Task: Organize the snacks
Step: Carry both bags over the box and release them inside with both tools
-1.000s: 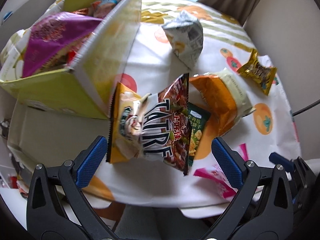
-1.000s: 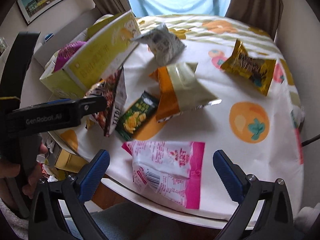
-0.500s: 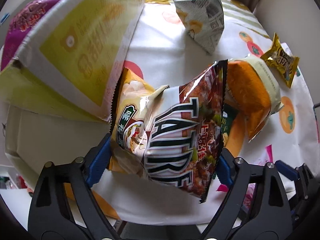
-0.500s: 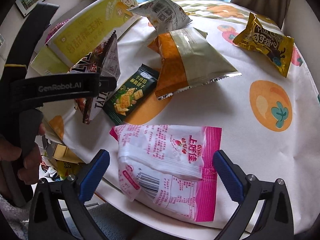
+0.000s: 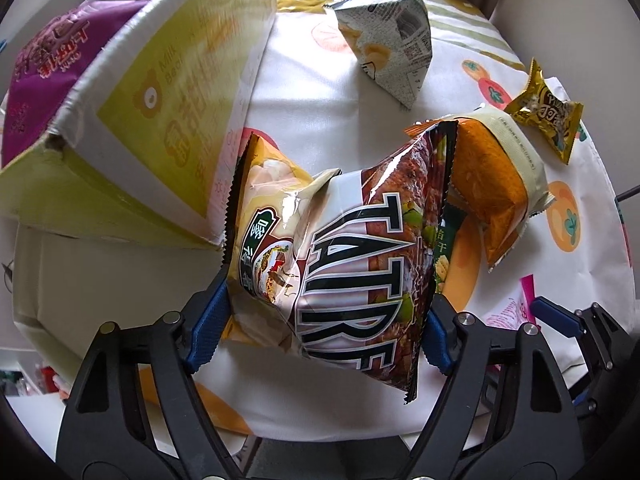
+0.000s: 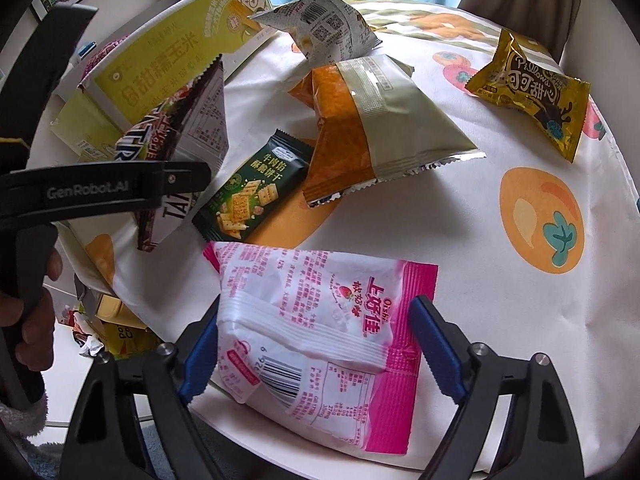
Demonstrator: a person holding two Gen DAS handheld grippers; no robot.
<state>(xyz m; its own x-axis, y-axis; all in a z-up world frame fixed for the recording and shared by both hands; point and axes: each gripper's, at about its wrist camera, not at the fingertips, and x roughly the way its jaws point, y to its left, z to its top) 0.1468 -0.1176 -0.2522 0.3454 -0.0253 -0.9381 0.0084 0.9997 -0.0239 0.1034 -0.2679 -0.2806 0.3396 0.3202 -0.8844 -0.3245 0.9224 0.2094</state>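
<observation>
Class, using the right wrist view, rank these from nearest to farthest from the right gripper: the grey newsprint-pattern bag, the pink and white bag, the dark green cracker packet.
1. Pink and white bag: between the closing jaws of the right gripper, at the table's near edge.
2. Dark green cracker packet: beyond it, slightly left.
3. Grey newsprint-pattern bag: far side, beside the yellow box.

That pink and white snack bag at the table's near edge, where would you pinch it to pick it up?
Across its short width at the near end, coming from above. The pink and white bag lies flat and puffy, its pink seams at the sides. The right gripper already straddles it, jaws closing, left pad touching, right pad not quite.
</observation>
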